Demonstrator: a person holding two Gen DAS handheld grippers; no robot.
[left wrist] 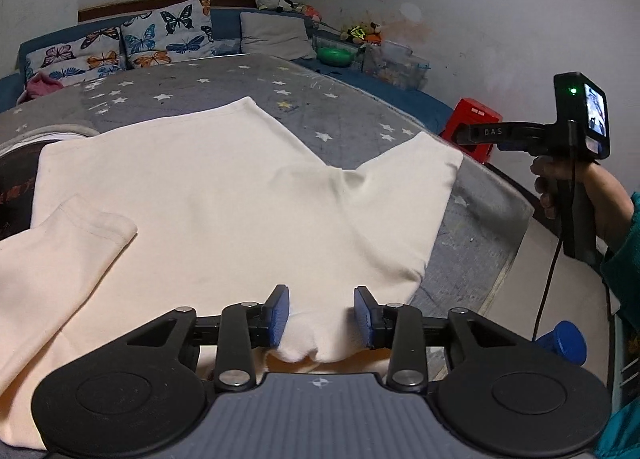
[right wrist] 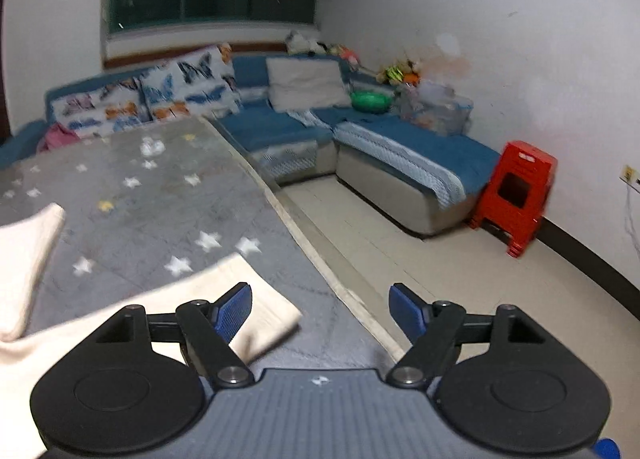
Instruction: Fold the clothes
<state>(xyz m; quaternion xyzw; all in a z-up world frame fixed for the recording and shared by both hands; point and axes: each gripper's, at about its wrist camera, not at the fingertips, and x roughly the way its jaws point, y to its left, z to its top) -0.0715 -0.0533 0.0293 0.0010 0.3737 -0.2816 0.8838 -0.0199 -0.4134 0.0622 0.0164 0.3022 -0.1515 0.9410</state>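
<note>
A cream T-shirt (left wrist: 208, 195) lies spread on the grey star-patterned table (left wrist: 328, 111), one sleeve (left wrist: 80, 231) folded in at the left and the other sleeve (left wrist: 416, 163) out to the right. My left gripper (left wrist: 320, 315) is open, its blue pads either side of a bunched near edge of the shirt. My right gripper (right wrist: 320, 311) is open and empty, above the table's right edge, with the shirt's sleeve (right wrist: 248, 299) under its left finger. The right gripper also shows in the left wrist view (left wrist: 576, 127), held up at the far right.
A blue corner sofa (right wrist: 380, 139) with butterfly cushions (right wrist: 160, 99) runs behind and right of the table. A red plastic stool (right wrist: 516, 195) stands by the wall. Tiled floor (right wrist: 440, 279) lies right of the table edge (right wrist: 320, 259). Dark clothing (left wrist: 16, 187) lies at the left.
</note>
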